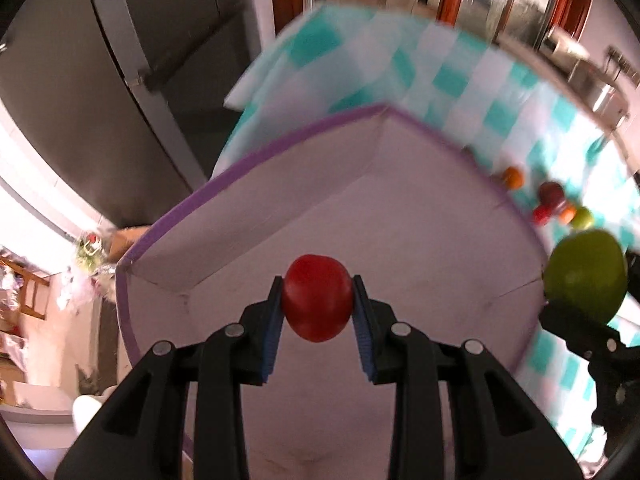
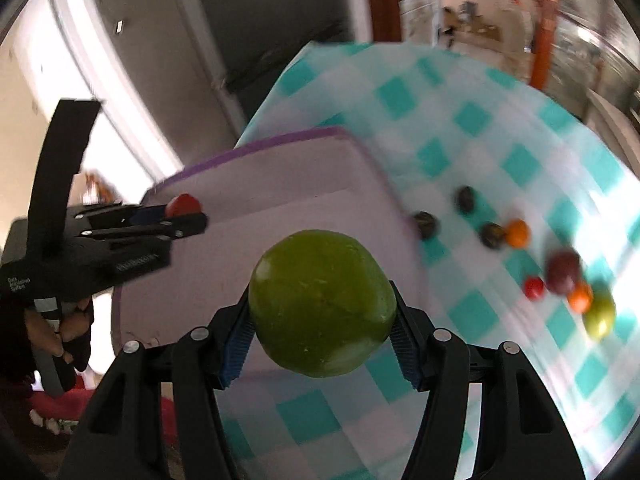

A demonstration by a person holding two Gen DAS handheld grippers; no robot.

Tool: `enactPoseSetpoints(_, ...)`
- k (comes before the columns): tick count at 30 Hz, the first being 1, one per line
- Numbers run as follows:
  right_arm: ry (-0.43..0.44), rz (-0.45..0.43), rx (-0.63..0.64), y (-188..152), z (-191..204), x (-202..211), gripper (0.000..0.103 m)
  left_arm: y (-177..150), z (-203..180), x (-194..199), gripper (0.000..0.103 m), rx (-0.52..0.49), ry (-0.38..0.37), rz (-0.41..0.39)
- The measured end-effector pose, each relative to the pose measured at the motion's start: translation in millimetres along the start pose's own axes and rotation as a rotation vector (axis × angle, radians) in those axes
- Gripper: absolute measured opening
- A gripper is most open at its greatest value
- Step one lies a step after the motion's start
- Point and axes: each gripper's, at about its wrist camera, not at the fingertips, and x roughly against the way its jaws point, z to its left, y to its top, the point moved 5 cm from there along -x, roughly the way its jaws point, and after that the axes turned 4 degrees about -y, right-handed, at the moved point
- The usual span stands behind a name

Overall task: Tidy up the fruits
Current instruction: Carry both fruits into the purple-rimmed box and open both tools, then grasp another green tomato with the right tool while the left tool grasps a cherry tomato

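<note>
While over the purple box (image 1: 360, 216), left gripper (image 1: 318, 300) clamps red fruit (image 1: 317, 297) — right gripper (image 2: 322, 312) pinches green fruit (image 2: 322, 306) (loose fruits (image 2: 560, 268) nearby).

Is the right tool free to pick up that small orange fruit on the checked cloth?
Probably not yet: the right tool is shut on a large green fruit, though the small orange fruit lies uncovered.

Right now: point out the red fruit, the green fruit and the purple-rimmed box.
red fruit (image 1: 317, 298), left wrist view, middle of its front face.
green fruit (image 2: 322, 303), right wrist view, centre of its skin.
purple-rimmed box (image 1: 420, 216), left wrist view, bare inner wall.
</note>
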Motion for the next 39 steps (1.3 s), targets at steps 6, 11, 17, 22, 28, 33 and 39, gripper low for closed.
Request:
enactPoseSetpoints(6, -0.07, 0.274, 0.056, 15.5, 23.2, -92.9, 0.059, -1.0, 24.7, -62.0, 0.033, -0.051, 0.034, 0.222)
enactPoseSetpoints(11, -0.113, 0.466, 0.075, 9.0, 29.9, -142.2, 0.059, -10.1, 40.6, -95.0, 0.033, -0.059, 0.056, 0.353)
enactPoseSetpoints(17, -0.142, 0.599, 0.117, -1.6, 39.8, -171.7, 0.059, -23.9, 47.8, -110.2, 0.034, -0.048, 0.026, 0.453)
enactPoseSetpoints(22, -0.147, 0.611, 0.113, -0.6, 41.8, -177.2, 0.06, -33.3, 40.0, -106.7, 0.049, -0.104, 0.034, 0.478)
enactPoseSetpoints(28, -0.13, 0.553, 0.015, 6.9, 29.8, -165.5, 0.081, -31.6, 54.0, -100.0, 0.076, -0.046, 0.069, 0.488)
enactPoseSetpoints(33, -0.039, 0.326, -0.052, 20.7, 26.8, -114.8, 0.082, -19.2, 55.8, -63.6, 0.079, 0.01, 0.09, 0.346)
enactPoseSetpoints(39, 0.075, -0.123, -0.054, 14.0, -0.5, 7.7, 0.083, 3.3, 26.3, 53.7, 0.088, 0.114, 0.085, -0.128)
